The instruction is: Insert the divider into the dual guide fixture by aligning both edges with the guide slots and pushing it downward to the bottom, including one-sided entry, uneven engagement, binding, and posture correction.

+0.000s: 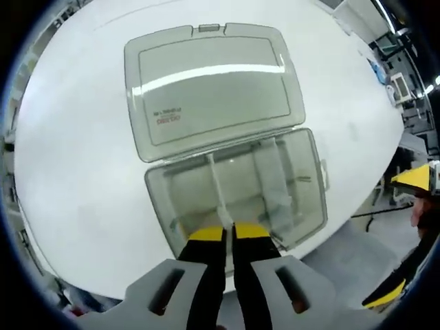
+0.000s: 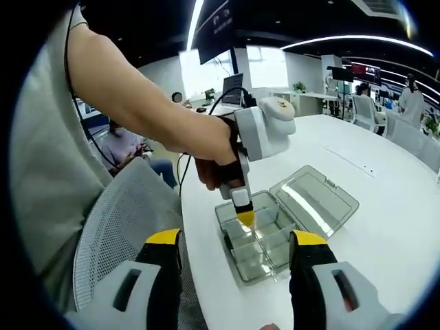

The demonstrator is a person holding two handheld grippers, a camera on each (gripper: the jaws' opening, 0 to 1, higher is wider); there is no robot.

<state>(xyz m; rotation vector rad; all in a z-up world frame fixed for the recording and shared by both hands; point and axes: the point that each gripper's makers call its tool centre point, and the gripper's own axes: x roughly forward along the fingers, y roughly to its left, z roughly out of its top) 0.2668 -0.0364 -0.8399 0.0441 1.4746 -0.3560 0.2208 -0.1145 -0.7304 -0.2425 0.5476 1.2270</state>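
A clear plastic box [image 1: 302, 189] lies on the white table [image 1: 75, 172] with its lid [image 1: 213, 86] folded flat behind it. A thin clear divider [image 1: 216, 185] stands upright in the box, running from the far wall toward me. My left gripper [image 1: 229, 232] is shut on the divider's near top edge, at the box's near wall. A second, wider divider [image 1: 271, 179] stands to its right. In the right gripper view a hand holds the left gripper [image 2: 245, 217] down in the box [image 2: 268, 247]. My right gripper [image 2: 237, 238] is open, short of the box, holding nothing.
The table edge runs close to the box's near side. A grey mesh chair [image 2: 117, 227] stands just off that edge beside the person's arm. The yellow-tipped fingers [image 1: 412, 180] of the right gripper show at the right. Desks, monitors and seated people fill the room behind.
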